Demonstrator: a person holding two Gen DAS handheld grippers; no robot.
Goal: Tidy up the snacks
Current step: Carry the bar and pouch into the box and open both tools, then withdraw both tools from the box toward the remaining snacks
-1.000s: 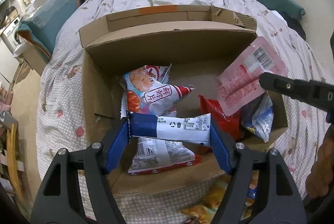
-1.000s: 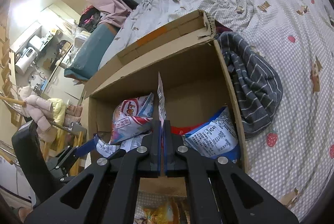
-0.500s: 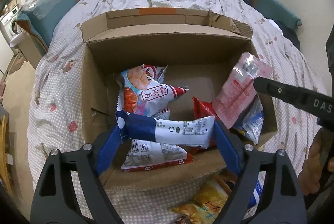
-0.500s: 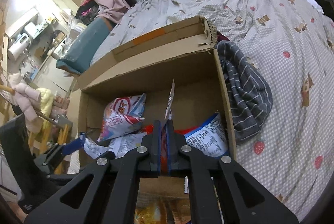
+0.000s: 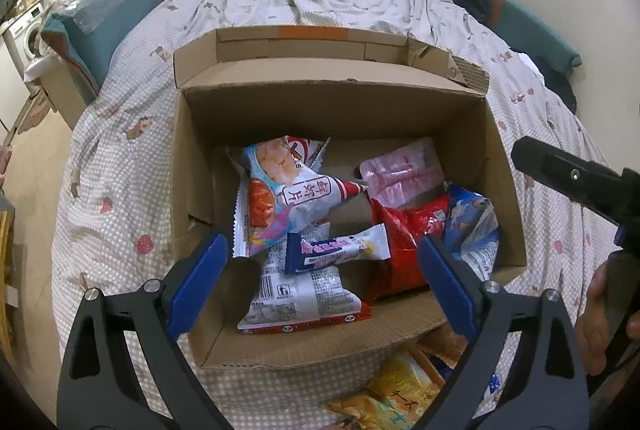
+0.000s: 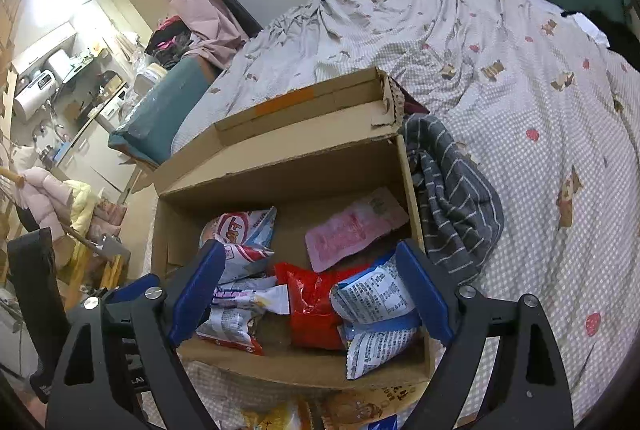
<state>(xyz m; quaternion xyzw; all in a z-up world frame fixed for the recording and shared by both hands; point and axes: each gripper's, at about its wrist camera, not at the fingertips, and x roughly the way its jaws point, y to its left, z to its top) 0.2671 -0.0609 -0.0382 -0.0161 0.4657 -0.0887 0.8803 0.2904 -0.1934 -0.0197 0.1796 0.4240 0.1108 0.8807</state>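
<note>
An open cardboard box [image 5: 336, 101] [image 6: 280, 165] sits on the bed and holds several snack bags. A blue and white snack bar [image 5: 338, 248] [image 6: 244, 296] lies on top of a white bag. A pink pouch [image 5: 400, 171] [image 6: 352, 232] leans at the back right of the box. A red bag [image 5: 400, 238] [image 6: 316, 302] and a shrimp chip bag [image 5: 284, 189] lie beside them. My left gripper [image 5: 322, 266] is open and empty above the box's front. My right gripper [image 6: 310, 282] is open and empty over the box; it also shows in the left wrist view [image 5: 568, 177].
Yellow snack packs [image 5: 396, 398] [image 6: 320, 410] lie on the bedsheet in front of the box. A grey striped cloth [image 6: 452, 197] lies right of the box. A teal cushion [image 5: 108, 9] sits at the bed's left edge. Pillows and rumpled bedding lie behind.
My left gripper opened and the blue and white bar dropped into the box. My right gripper opened and the pink pouch fell against the box's back right.
</note>
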